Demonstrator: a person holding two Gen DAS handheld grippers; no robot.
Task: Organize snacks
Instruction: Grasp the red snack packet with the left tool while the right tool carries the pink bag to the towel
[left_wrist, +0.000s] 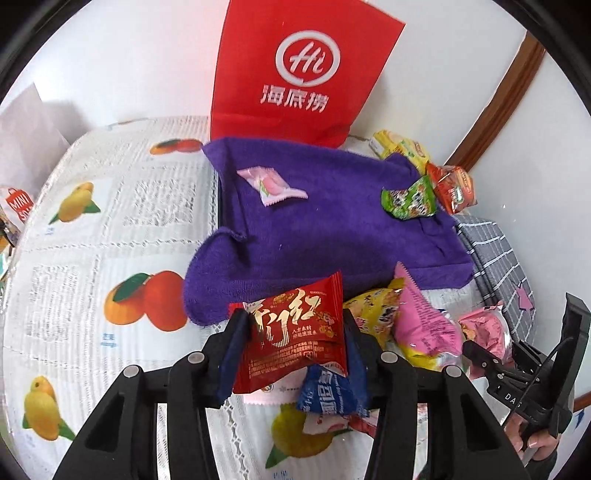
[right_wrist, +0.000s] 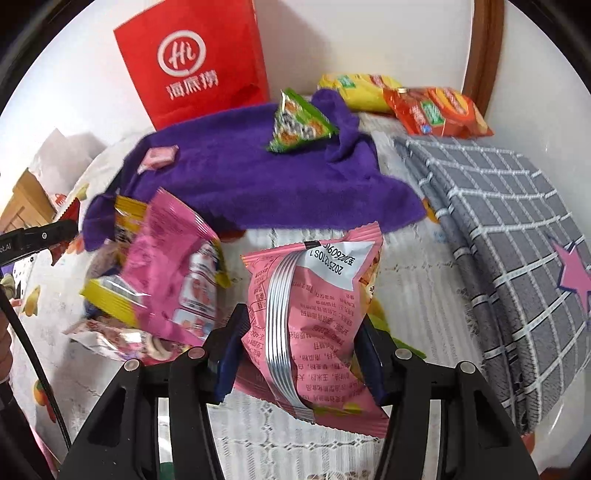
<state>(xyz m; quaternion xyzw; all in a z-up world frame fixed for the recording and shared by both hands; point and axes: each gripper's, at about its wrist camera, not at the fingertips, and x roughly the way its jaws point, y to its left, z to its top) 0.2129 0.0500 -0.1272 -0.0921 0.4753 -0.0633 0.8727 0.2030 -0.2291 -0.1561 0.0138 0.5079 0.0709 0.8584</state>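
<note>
My left gripper (left_wrist: 293, 325) is shut on a red snack packet (left_wrist: 295, 336) and holds it above a blue packet (left_wrist: 325, 391) near the front edge of a purple towel (left_wrist: 325, 229). My right gripper (right_wrist: 301, 325) is shut on a pink snack bag (right_wrist: 314, 321), back side up. A small pink packet (left_wrist: 271, 184) and a green packet (left_wrist: 408, 199) lie on the towel. A pile of pink and yellow bags (right_wrist: 166, 280) lies left of the right gripper. The right gripper shows in the left wrist view (left_wrist: 517, 369) at the lower right.
A red paper bag (left_wrist: 295, 70) stands against the wall behind the towel. Yellow (right_wrist: 354, 88) and orange (right_wrist: 439, 110) packets lie at the back right. A grey checked cloth (right_wrist: 509, 236) covers the right side. The fruit-print tablecloth (left_wrist: 92, 229) spreads left.
</note>
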